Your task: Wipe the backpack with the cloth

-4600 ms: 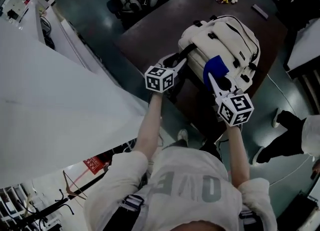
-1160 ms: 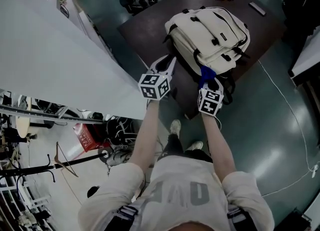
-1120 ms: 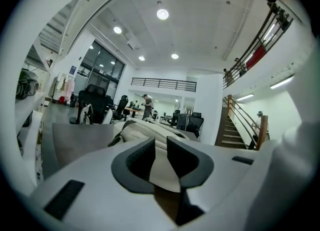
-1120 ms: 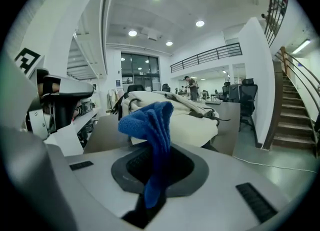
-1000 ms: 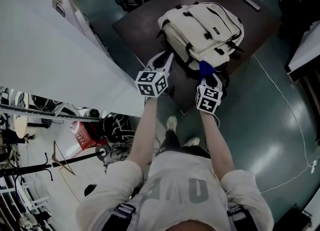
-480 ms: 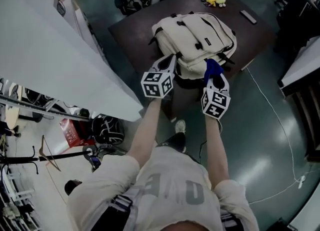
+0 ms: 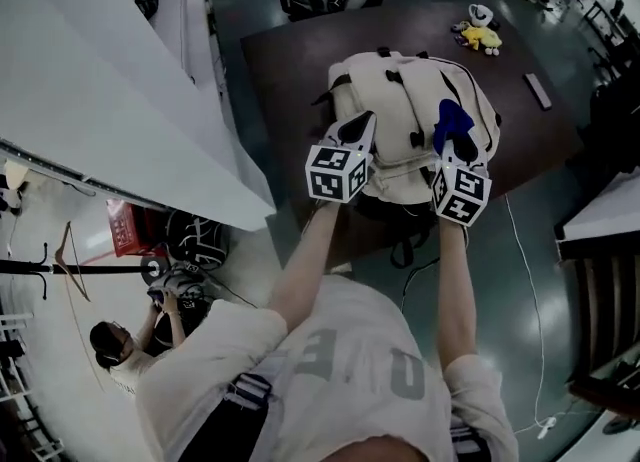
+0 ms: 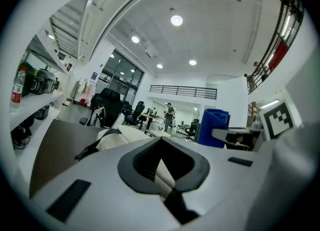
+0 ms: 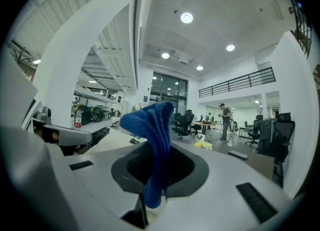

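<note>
The backpack (image 7: 410, 120) lies on the dark worktop (image 7: 290, 60); we cannot see what it holds. Our right hand-held gripper (image 7: 447, 148) is clamped on the blue cloth (image 7: 452, 120) at the backpack's right side, and only its own view shows the pinch. Our left hand-held gripper (image 7: 360, 128), at the backpack's near left edge, has its jaws together; whether they nip fabric is hard to tell.

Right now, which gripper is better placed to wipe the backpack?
Right. The right gripper is shut on the cloth, which sits over the backpack. The left gripper is shut at the backpack's side and carries no cloth.
</note>
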A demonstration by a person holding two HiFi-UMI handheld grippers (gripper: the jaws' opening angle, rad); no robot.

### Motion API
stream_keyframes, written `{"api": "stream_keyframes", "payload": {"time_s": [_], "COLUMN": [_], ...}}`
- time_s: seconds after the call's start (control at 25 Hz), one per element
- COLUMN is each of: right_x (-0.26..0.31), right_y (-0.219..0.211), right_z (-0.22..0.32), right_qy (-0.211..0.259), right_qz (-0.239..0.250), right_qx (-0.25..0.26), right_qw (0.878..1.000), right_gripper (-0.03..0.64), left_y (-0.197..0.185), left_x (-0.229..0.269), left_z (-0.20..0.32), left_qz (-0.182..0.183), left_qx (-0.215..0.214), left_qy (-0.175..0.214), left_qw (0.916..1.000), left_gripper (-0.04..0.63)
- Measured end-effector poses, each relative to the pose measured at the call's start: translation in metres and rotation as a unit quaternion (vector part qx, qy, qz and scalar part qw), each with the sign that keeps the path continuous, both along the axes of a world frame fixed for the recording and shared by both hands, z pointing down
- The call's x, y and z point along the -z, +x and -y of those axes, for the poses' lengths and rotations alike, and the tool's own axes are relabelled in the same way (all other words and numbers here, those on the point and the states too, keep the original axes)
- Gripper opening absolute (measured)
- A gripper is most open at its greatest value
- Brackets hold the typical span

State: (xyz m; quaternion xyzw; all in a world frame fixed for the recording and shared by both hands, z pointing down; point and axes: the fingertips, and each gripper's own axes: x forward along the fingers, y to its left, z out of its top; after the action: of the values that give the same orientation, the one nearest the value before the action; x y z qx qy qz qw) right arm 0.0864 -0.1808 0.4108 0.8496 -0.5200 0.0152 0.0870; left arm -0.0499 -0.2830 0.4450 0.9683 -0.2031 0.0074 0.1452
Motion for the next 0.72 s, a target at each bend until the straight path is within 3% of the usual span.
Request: {"api": "stream_keyframes", "payload": {"time_s": [0.28, 0.52, 0.64, 0.72], "right_x": [0.021, 0.043, 0.051, 0.040], "right_y": [0.012, 0.009, -0.002, -0.019], "right_z": [0.093, 0.195, 0.241, 0.267], "right_qy": [-0.008, -0.030, -0.063, -0.115], "right_qz": [-0.014, -0.064, -0.117, -0.177], "right_qx": [0.088, 0.199, 0.267, 0.333], "right_qw": [0.996, 0.977, 0.954, 0.919], "right_gripper": [0.038, 0.038, 0.038, 0.038], "left_y": [0.008, 0.015, 0.018, 0.019], "left_x": [0.010, -0.004, -0.010, -0.015], "left_z": [0.037, 0.057, 0.060, 0.061], "left_qz": [0.020, 0.035, 0.046, 0.046], "left_qx": [0.038, 0.076, 0.094, 0.106], "left_qy": [0.018, -0.009, -0.010, -0.015], "left_qw": [0.9989, 0.9965, 0.9945, 0.9932], "left_gripper": [0.003, 0.003, 0.003, 0.003]}}
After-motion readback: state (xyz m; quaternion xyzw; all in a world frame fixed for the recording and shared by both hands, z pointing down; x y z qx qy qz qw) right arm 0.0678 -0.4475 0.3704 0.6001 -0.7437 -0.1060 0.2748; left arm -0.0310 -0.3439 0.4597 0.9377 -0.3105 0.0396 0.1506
